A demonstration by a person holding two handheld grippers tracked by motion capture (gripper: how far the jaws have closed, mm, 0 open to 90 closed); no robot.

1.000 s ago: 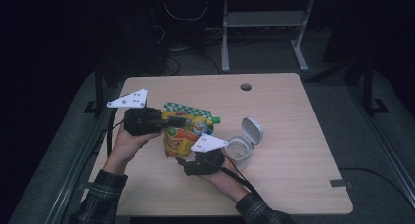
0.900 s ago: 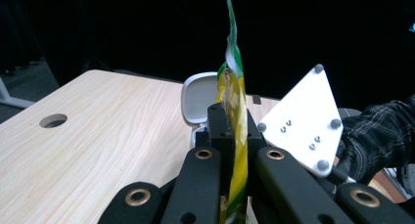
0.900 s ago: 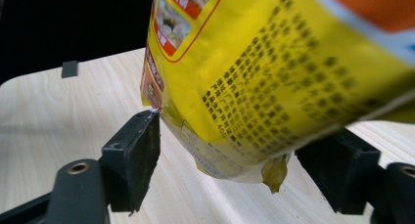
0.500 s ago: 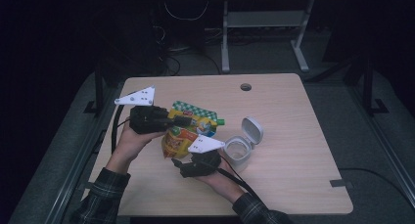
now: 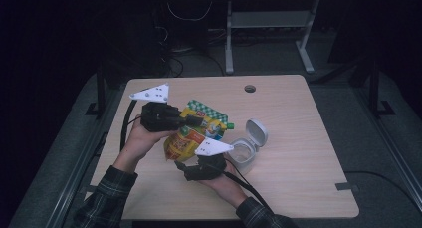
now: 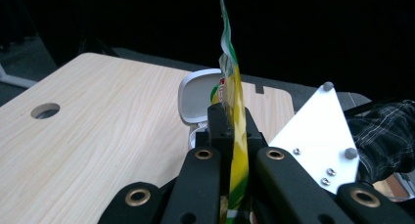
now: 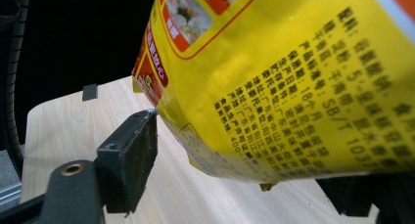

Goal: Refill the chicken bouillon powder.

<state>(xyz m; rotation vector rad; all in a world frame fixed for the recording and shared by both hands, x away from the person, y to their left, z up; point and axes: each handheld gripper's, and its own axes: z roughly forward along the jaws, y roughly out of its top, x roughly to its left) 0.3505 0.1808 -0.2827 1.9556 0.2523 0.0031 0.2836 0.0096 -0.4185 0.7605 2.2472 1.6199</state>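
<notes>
pouch (image 5: 191, 136) held off table, left gripper (image 5: 191, 119) clamped on its 10 o'clock edge, right gripper (image 5: 185, 164) spread at 6 o'clock

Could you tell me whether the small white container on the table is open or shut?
Open: the container's hinged lid stands tipped back.

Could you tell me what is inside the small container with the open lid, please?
The container looks empty from above, its lid tipped back. The right gripper covers its near edge.
</notes>
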